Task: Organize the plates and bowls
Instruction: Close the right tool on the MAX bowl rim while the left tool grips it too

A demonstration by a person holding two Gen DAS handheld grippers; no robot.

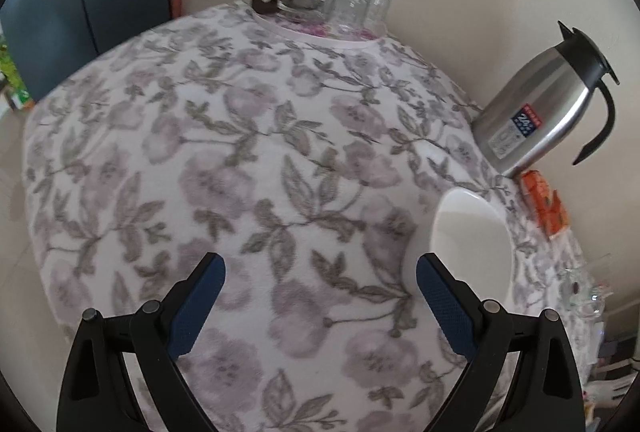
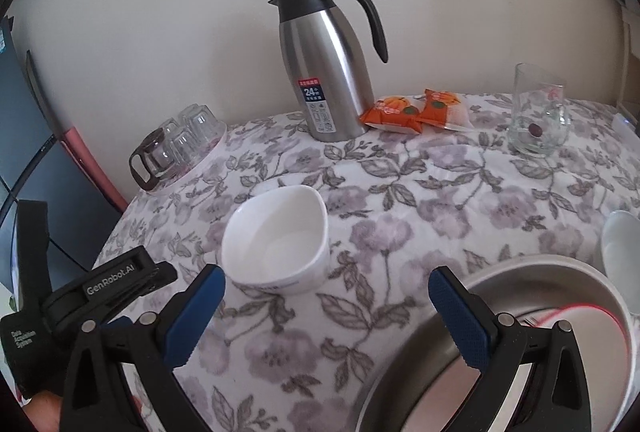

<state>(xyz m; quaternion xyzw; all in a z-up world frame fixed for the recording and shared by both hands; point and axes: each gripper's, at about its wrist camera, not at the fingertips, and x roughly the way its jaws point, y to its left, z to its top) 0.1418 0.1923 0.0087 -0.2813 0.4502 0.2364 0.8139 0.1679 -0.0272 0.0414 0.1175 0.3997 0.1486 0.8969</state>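
Worktop (image 2: 400, 232) had a floral cloth over it, set against a plain wall. Big metal plate (image 2: 520, 292) sat at near right edge, right gripper (image 2: 326, 282) above it, fingers (image 2: 460, 316) spread wide, gripping nothing; its right finger overlapped the plate rim in view, contact unclear. Steel thermos jug (image 2: 324, 72) stood upright at the back by the wall. White bowl (image 2: 280, 240) sat upright mid-worktop, ahead of the right gripper, just right of the left gripper (image 1: 320, 268), whose fingers were also wide apart and empty. Round tray (image 2: 208, 156) at far left corner held a glass carafe (image 2: 154, 156) and upturned glasses (image 2: 198, 124). Glass mug (image 2: 536, 116) stood at far right. Two orange snack packets (image 2: 416, 110) lay beside the jug. White spoon (image 2: 620, 236) lay just beyond the plate.
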